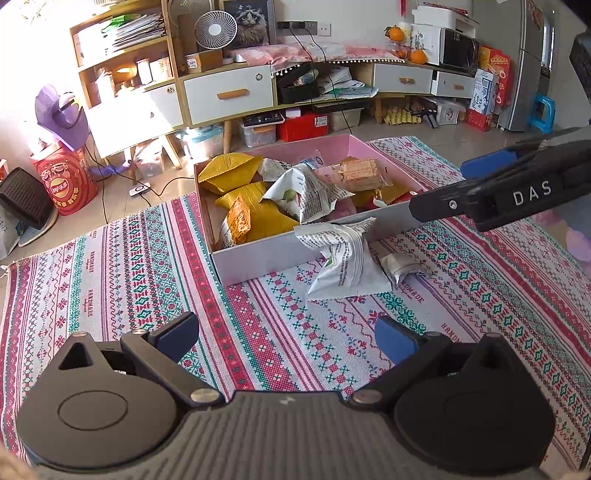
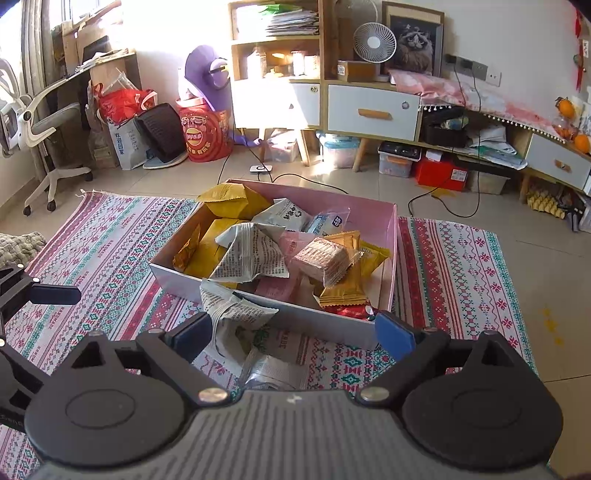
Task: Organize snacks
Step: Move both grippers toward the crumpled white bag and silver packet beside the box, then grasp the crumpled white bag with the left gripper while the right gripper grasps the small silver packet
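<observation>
1. Snacks fill a pink box point(image 1: 295, 254) set on a patterned woven rug point(image 1: 122, 280) on the tiled floor; yellow packets point(image 1: 229, 171), a newsprint-wrapped packet point(image 1: 303, 192) and a clear-wrapped wafer block point(image 1: 362, 173) lie piled inside the box.
2. Outside the box, a second newsprint-wrapped packet point(image 1: 340, 258) leans against its near wall, its crumpled top just over the rim, with a small silver packet point(image 1: 400, 266) lying on the rug just beside it.
3. Left gripper point(image 1: 286, 341) hangs over bare rug on the near side of the box, jaws wide apart and holding nothing.
4. Right gripper point(image 2: 293, 330) stands spread wide, pads clear of everything, at the box's near wall; the leaning packet lies between its fingers, untouched.
5. Behind the box, a wooden cabinet point(image 1: 229, 96) with white drawers lines the wall, a small white fan point(image 1: 215, 28) on top.
</observation>
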A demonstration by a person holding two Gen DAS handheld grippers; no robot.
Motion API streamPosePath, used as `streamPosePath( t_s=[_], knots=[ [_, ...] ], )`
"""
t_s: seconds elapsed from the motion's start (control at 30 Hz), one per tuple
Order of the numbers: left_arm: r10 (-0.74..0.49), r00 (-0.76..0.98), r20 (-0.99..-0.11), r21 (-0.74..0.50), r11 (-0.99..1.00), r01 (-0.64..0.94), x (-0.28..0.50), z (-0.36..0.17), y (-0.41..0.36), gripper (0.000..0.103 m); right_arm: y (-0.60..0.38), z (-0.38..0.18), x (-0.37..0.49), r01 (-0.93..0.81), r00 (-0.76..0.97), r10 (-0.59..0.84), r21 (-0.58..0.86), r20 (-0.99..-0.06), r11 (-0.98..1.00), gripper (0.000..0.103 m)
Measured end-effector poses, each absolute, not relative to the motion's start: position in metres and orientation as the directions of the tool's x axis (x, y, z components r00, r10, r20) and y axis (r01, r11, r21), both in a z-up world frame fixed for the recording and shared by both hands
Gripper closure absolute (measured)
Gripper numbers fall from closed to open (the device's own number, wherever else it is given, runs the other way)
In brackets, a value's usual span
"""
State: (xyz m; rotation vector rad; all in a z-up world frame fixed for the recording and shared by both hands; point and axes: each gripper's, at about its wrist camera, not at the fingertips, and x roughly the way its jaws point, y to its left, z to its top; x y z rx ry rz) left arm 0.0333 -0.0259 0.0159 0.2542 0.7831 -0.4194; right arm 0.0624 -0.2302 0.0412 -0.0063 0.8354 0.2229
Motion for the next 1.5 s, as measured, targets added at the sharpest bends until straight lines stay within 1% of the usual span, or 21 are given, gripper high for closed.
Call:
streamPosePath(
  t_s=[0.53, 0.87, 1.07, 1.23, 1.33, 1.4, 1.47, 1.5],
  knots=[
    [-0.291, 0.608, -0.739, 0.039, 0.882, 0.469, 0.032, -0.006, -0.03, 0.0, -0.237, 0.02, 0.054, -0.221, 0.603, 0.174, 0.047, -0.779, 0.974, 0.007],
    [-0.342, 0.604, -0.72, 0.009, 0.866, 0.5, 0.04, -0.018, -0.043, 0.0, -0.246, 0.006, 0.06, -0.216, 0.554, 0.176, 0.063, -0.813, 0.974, 0.009],
    [-0.405, 0.604, -0.687, -0.088, 0.871, 0.484, 0.056, -0.009, -0.043, 0.0, -0.25, -0.002, 0.06, -0.343, 0.486, 0.238, 0.067, -0.841, 0.937, 0.012],
    [-0.441, 0.6, -0.668, -0.137, 0.864, 0.484, 0.067, -0.004, -0.051, 0.0, -0.244, -0.009, 0.056, -0.446, 0.464, 0.254, 0.024, -0.849, 0.895, 0.016],
    [-0.447, 0.592, -0.67, -0.138, 0.859, 0.492, 0.071, -0.006, -0.058, 0.003, -0.235, -0.015, 0.056, -0.49, 0.462, 0.248, -0.012, -0.852, 0.871, 0.02],
    [-0.447, 0.586, -0.675, -0.136, 0.857, 0.497, 0.075, -0.008, -0.063, 0.01, -0.229, -0.018, 0.058, -0.508, 0.466, 0.242, -0.033, -0.851, 0.861, 0.023],
    [-0.448, 0.58, -0.68, -0.148, 0.859, 0.489, 0.078, -0.009, -0.064, 0.016, -0.224, -0.02, 0.059, -0.521, 0.47, 0.237, -0.05, -0.85, 0.852, 0.025],
    [-0.454, 0.573, -0.682, -0.165, 0.859, 0.484, 0.081, -0.011, -0.064, 0.017, -0.222, -0.02, 0.06, -0.527, 0.476, 0.241, -0.055, -0.846, 0.848, 0.025]
  ],
)
